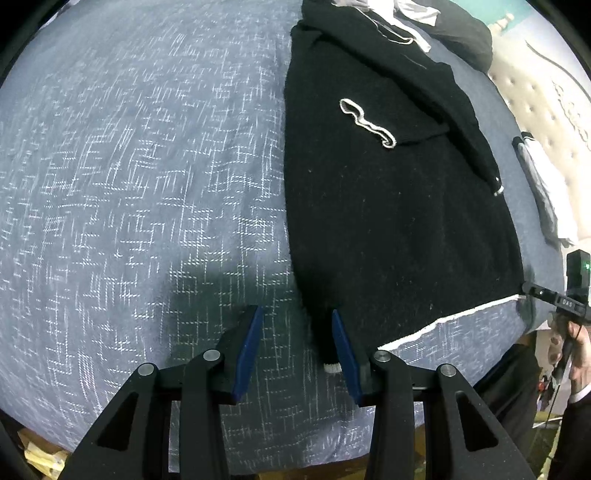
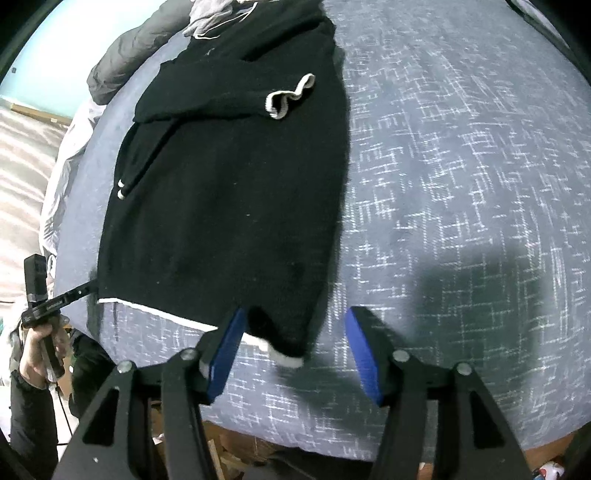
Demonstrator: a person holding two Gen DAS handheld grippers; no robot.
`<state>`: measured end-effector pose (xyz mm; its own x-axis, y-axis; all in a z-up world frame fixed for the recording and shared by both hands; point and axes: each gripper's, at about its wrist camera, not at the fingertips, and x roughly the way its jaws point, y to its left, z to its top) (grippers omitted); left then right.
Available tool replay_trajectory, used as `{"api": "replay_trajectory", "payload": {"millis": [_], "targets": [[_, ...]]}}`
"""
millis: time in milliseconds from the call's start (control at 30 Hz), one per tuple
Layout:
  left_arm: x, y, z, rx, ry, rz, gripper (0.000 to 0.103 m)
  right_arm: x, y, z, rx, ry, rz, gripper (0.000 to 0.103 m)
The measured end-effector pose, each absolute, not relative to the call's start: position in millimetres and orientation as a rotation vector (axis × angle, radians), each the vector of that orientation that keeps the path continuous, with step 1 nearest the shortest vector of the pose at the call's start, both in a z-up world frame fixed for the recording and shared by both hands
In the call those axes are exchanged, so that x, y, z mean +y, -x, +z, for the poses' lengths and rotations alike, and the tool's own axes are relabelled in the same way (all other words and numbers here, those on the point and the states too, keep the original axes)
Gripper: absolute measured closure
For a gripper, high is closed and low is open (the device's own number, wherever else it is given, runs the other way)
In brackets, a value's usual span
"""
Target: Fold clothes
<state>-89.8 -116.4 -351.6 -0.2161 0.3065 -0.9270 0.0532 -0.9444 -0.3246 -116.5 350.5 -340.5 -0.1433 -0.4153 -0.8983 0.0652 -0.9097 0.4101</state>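
A black sweater (image 1: 388, 206) with white trim lies flat on the blue-grey patterned bedspread (image 1: 129, 184), both sleeves folded across its body. My left gripper (image 1: 296, 311) hangs open over the hem's left corner, whose white-tipped end (image 1: 331, 367) rests against the right pad. In the right wrist view the sweater (image 2: 229, 206) fills the middle. My right gripper (image 2: 296, 309) stands open, the hem's right corner (image 2: 286, 350) loose between its blue pads. Each view shows the other gripper at the opposite hem corner, held by a hand (image 1: 580, 365).
Dark and grey clothes (image 1: 458, 33) are piled at the bed's far end. A folded grey and white garment (image 1: 539, 184) lies along the edge by a tufted beige panel (image 1: 546, 96). The bed's near edge (image 2: 332, 448) runs just below my fingers.
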Motion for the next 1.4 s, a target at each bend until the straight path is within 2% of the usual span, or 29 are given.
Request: {"api": "replay_trajectory", "payload": {"millis": [300,833,900,1033,1133,1400], "targets": [[-113.2,79.1,-350.2,-0.539,1.804,2.234,0.060,343.6,122.9,-342.6,-0.433,-1.799,-2.097,0.045],[-111.0,65.4,-361.9,-0.607,1.777,2.181,0.061,345.5,123.4,-341.4,-0.462,-1.766,-2.094,0.045],[-104.1,65.4,-361.8,-0.588,1.761,2.185,0.069,344.9,123.8,-341.0,-0.461,-1.758,-2.097,0.046],[-96.8,62.9,-357.9,-0.564,1.731,2.185,0.086,343.5,123.6,-339.9,-0.457,-1.734,-2.100,0.054],[-99.0,62.0,-358.4,-0.577,1.724,2.177,0.088,343.9,123.6,-340.5,-0.453,-1.729,-2.109,0.065],[-101.7,54.9,-362.9,-0.591,1.718,2.162,0.088,343.6,122.6,-332.6,-0.424,-1.666,-2.145,0.085]]}}
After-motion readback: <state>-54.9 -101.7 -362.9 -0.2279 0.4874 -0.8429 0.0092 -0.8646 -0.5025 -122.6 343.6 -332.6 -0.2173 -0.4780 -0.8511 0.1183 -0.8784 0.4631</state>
